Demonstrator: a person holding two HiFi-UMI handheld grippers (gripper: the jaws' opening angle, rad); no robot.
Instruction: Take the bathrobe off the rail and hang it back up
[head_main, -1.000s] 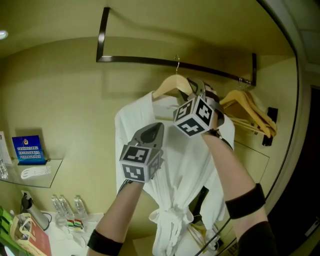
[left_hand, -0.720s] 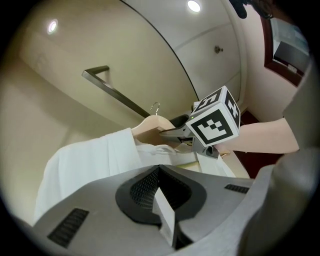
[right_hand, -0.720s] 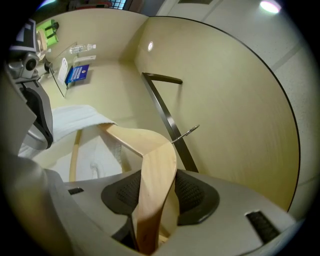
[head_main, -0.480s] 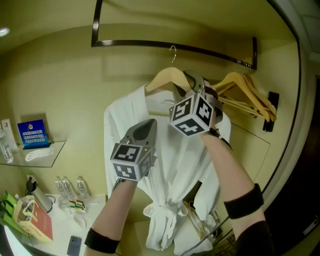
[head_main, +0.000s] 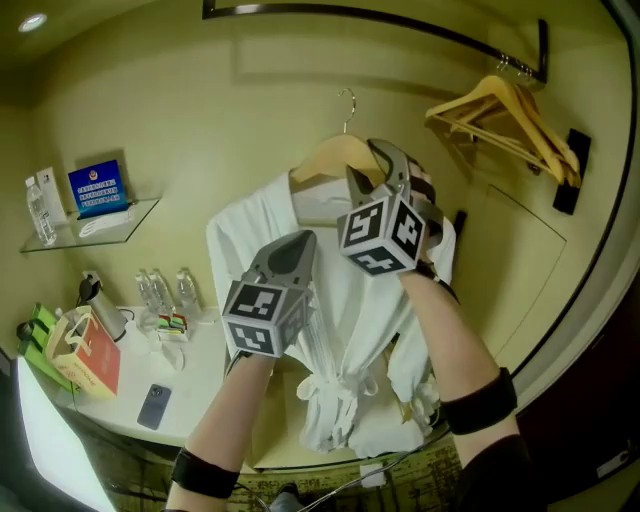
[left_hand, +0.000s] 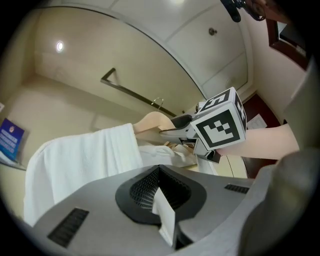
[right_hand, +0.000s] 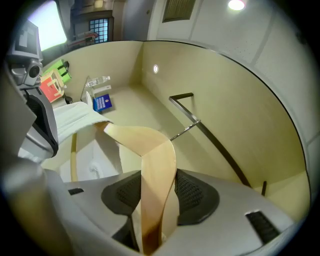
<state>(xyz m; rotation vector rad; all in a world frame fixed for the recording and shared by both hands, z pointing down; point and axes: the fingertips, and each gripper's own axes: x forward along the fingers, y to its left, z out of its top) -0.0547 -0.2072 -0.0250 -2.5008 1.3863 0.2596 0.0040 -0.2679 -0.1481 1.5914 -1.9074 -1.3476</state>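
Grippers share the load at centre frame: the right gripper (head_main: 378, 165) is clamped on one arm of a pale wooden hanger (head_main: 335, 155). The left gripper (head_main: 300, 243), jaws pressed together, pinches a fold of the white terry bathrobe (head_main: 345, 330) draped on that hanger. Both forearms reach up from the bottom edge, grippers tilted slightly upward. The hanger's wire hook (head_main: 347, 105) hangs free, well below the dark metal rail (head_main: 400, 20) at the top, where bare wooden hangers (head_main: 500, 110) hang at upper right. At lower left, a red-and-cream paper bag (head_main: 85, 350) stands on the white counter (head_main: 210, 370); its contents cannot be made out.
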